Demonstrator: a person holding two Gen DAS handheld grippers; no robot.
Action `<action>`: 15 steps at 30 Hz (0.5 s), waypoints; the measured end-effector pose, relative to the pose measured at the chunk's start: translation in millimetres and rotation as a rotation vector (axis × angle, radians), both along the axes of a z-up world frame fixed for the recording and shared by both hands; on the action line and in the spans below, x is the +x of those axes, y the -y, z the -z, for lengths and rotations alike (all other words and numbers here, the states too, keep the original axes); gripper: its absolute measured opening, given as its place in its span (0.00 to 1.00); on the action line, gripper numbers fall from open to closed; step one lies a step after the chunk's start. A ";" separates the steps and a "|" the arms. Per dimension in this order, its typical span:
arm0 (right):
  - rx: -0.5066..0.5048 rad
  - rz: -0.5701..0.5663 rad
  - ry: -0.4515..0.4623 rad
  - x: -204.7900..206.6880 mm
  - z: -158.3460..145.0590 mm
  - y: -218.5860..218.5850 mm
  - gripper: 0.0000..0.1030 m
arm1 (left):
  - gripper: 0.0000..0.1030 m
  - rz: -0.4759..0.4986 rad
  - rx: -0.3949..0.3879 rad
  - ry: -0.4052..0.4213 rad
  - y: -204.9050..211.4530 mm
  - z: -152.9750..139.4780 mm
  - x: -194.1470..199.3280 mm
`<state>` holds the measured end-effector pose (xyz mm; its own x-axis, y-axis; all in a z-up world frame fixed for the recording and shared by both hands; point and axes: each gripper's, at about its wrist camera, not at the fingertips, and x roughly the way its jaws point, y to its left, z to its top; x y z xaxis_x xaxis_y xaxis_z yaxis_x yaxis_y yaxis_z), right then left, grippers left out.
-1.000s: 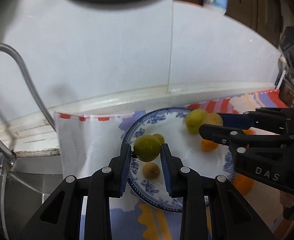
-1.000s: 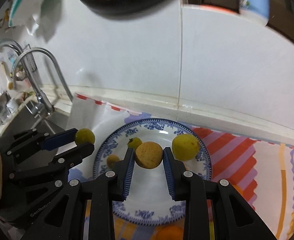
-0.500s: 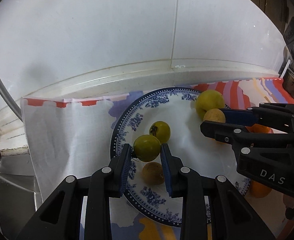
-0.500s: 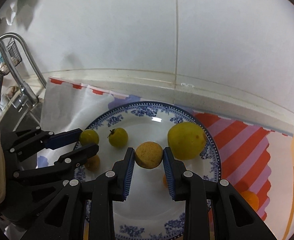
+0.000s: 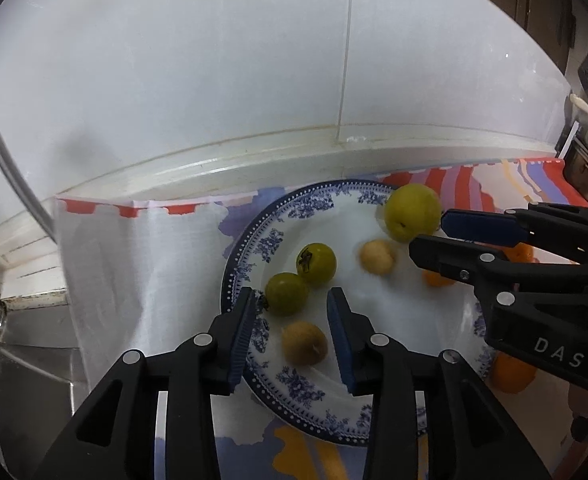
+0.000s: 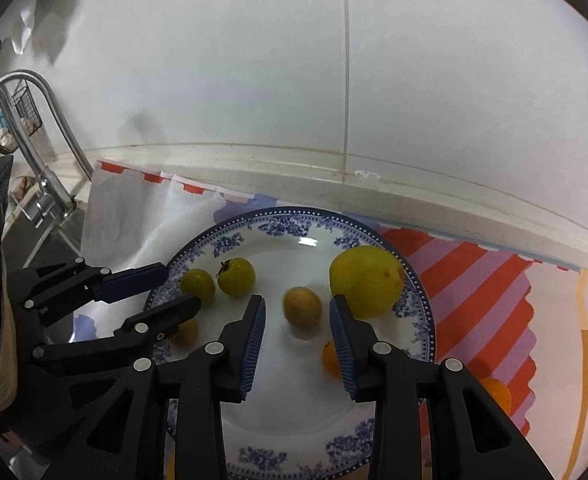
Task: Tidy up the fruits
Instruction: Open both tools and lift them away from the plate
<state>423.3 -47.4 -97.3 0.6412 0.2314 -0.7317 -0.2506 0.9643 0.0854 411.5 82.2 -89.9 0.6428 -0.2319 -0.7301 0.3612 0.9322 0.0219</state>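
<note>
Both fruits have dropped onto the plate (image 6: 421,312); left gripper (image 5: 292,300) and right gripper (image 6: 297,312) are spreading, empty.

Right finger hiding part of small orange fruit (image 6: 329,357) at plate's four o'clock; tan fruit (image 6: 302,306) blurring; frame edge cropping plate (image 6: 294,456) at six.

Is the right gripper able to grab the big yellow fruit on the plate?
Probably yes. The big yellow fruit sits just beyond the right gripper, whose jaws are opening. Only the small tan fruit lies between its fingers; nothing blocks a slight shift right.
</note>
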 end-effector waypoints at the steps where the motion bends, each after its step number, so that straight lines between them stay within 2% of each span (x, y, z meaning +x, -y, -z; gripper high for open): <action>1: 0.002 0.003 0.007 -3.0 -2.6 1.0 0.34 | 0.38 -0.003 -0.005 0.006 -0.2 -2.5 -2.2; 6: 0.019 0.014 0.045 -19.9 -17.3 7.7 0.34 | 0.44 -0.026 -0.011 0.067 -0.7 -24.3 -21.5; 11: 0.017 0.026 0.112 -47.5 -38.8 17.0 0.34 | 0.56 -0.048 -0.036 0.131 -3.7 -49.3 -48.8; 15: 0.024 0.048 0.159 -68.7 -53.3 25.4 0.48 | 0.64 -0.055 -0.061 0.177 -3.5 -65.8 -73.3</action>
<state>354.6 -72.8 -43.9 0.7595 0.2140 -0.6144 -0.2163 0.9737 0.0718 338.3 85.8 -24.2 0.7729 -0.2337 -0.5899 0.3056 0.9519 0.0233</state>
